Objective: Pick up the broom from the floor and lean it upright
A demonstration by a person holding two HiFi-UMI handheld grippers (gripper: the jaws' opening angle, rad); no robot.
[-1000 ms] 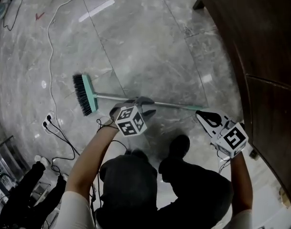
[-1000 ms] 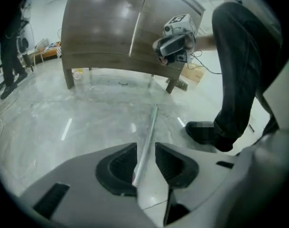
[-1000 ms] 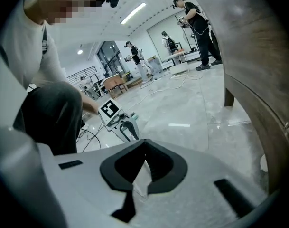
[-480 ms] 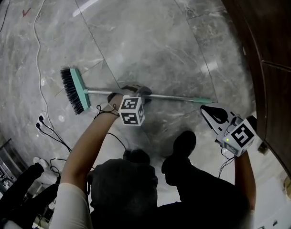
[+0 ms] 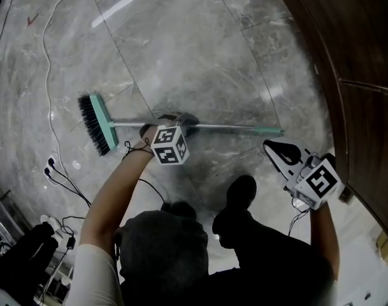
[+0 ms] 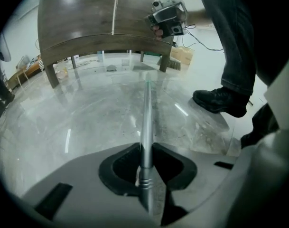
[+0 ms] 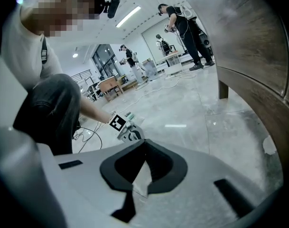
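Note:
The broom lies flat on the grey marble floor, its teal head with black bristles to the left and its thin metal handle running right. My left gripper is down on the middle of the handle. In the left gripper view the handle runs between the black pads, which are closing and touch it on both sides. My right gripper hovers just below the handle's teal end, apart from it. Its jaws are shut with nothing in them.
A dark wooden cabinet on short legs fills the right side. A white cable and black cables trail on the floor at left. The person's black shoes stand just behind the handle. Other people work far back.
My left gripper has sunk onto the broom handle and its jaws have come in around it. The right gripper has barely moved. The broom lies as before.

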